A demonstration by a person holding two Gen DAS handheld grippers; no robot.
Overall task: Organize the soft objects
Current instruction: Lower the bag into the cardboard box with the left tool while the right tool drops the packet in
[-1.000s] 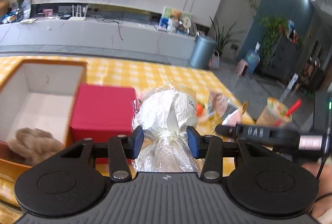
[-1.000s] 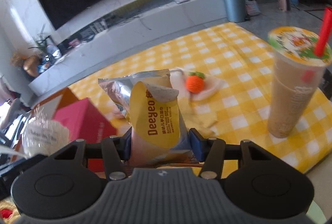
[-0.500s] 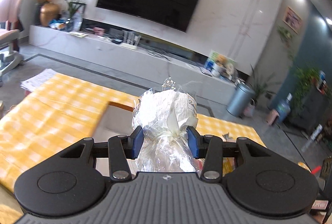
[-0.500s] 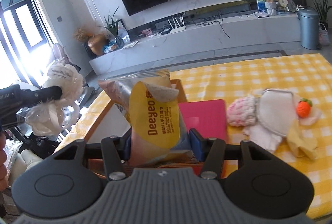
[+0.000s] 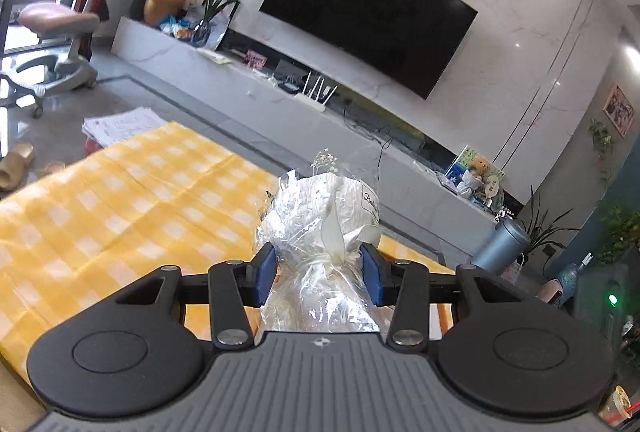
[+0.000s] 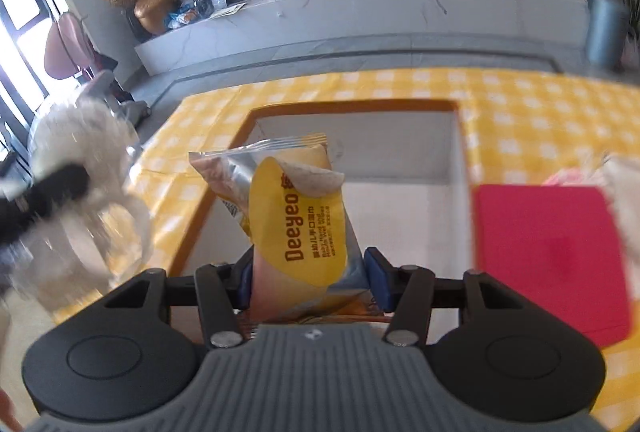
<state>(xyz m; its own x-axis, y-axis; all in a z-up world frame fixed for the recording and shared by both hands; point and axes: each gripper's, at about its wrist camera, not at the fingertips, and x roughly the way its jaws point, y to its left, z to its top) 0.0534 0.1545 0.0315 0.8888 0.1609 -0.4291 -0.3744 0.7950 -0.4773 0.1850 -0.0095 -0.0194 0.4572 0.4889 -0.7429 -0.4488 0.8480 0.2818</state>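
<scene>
Living room, marble wall with a big dark television [image 5: 368,11], long pale media bench [image 5: 280,99] under it; pink chair [image 5: 60,19] at far left by the window. Yellow-and-white checked tablecloth [image 5: 120,207] covers the work surface. Left gripper [image 5: 320,274]: blue pads [image 5: 265,274] pinched on the tied neck of a cellophane bundle [image 5: 324,224], white soft stuff inside, cream ribbon at the neck, small label on its right side; bundle stands upright out of the jaws, held up above the cloth. Same bundle shows blurred at the left edge of the right wrist view [image 6: 80,151], well left of the box. Right gripper [image 6: 310,280]: jaws clamped on the lower part of a wet wipes pack [image 6: 296,216], silver and yellow, "Deeyeo" printed on the flap, flap's top corner peeled back. Pack sits upright in the grip, held over an open box [image 6: 460,151] with an orange-brown rim and white inner walls; what shows of the interior is bare, the near floor hidden by the pack and gripper. Red box [image 6: 548,256] lies just right of the open box, edges touching or nearly, cannot tell which. Pale cloth items [image 6: 624,191] at far right, too blurred to name. Grey bin [image 6: 606,31] on the floor beyond the table
</scene>
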